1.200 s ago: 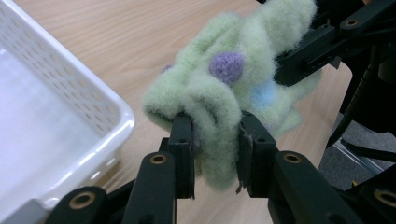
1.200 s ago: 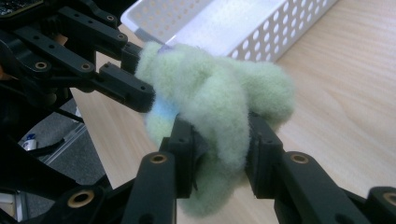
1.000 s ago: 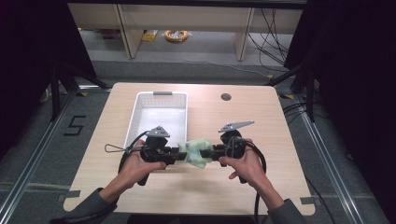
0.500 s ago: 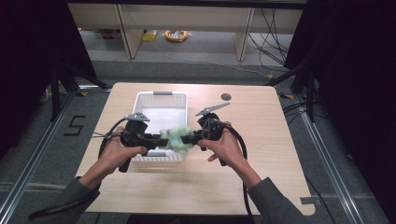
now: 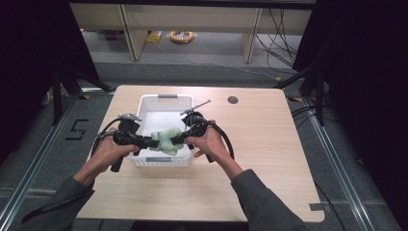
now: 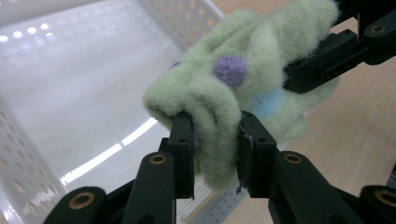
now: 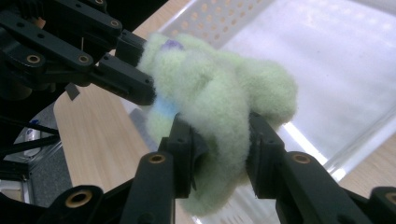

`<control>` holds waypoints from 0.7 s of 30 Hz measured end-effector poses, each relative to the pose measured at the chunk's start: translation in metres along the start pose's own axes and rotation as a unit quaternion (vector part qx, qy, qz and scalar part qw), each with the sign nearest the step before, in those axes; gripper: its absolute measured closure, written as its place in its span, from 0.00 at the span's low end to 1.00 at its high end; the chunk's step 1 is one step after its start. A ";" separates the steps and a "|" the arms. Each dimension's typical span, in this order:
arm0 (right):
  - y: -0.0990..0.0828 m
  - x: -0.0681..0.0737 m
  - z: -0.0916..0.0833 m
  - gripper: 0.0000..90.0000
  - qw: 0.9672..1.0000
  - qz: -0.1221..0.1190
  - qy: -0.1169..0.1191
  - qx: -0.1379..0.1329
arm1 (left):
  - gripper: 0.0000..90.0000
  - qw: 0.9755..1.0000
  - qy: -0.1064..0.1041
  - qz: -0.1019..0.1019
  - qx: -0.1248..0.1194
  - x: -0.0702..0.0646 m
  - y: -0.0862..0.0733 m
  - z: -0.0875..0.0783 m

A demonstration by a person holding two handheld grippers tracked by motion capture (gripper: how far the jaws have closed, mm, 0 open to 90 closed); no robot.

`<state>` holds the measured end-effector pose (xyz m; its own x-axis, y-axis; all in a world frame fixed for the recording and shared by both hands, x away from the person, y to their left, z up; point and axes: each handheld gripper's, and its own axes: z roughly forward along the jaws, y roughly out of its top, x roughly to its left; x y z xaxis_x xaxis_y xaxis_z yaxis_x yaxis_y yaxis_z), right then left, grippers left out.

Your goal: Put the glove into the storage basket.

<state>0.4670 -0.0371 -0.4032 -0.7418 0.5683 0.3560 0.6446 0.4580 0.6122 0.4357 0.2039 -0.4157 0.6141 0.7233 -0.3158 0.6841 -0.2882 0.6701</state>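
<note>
**High view: a green fuzzy cloth held between both grippers over the basket's near edge**

High view first, from our side of the table (image 5: 269, 159) outward: our sleeves and forearms come in from the bottom, each hand around a gripper handle. We hold the left gripper (image 5: 153, 143) and the right gripper (image 5: 174, 140) with their tips pointing toward each other, and the pale green fleece cloth (image 5: 166, 139) hangs bunched between them, just above the near wall of the white basket (image 5: 163, 161).

Looking along our left gripper's jaws, we see them pinched narrow on a thick fold of the cloth (image 6: 219, 93), which carries a purple dot (image 6: 230, 70) and a light blue patch (image 6: 268, 102); the right gripper (image 6: 299, 77) bites the far side of the same cloth.

Along our right gripper's jaws, we see them likewise clamped on a bulging fold (image 7: 219, 102), with the left gripper (image 7: 140, 88) gripping the cloth's far end.

Beyond the cloth lies the basket's bare white floor (image 7: 336, 70), ringed by perforated walls. Farther off on the tabletop sits a round dark hole (image 5: 233, 100), well apart from the basket.
</note>
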 end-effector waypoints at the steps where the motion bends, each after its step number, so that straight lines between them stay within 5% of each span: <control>1: 0.000 0.000 0.002 0.75 1.000 0.023 -0.005 0.017 | 0.78 1.000 0.001 0.000 0.002 0.003 -0.001 0.002; 3: 0.001 -0.005 0.011 0.74 1.000 0.005 -0.002 0.014 | 0.78 1.000 0.006 -0.005 0.009 0.007 -0.003 0.006; 21: 0.004 -0.021 0.052 0.72 0.996 0.033 -0.007 0.088 | 0.77 0.998 0.019 -0.027 0.062 0.030 -0.010 0.030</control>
<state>0.4947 -0.0118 -0.4451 -0.6950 0.6100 0.3807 0.7151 0.5308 0.4548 0.4590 0.2096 -0.4526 0.5618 0.7625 -0.3210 0.7601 -0.3227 0.5640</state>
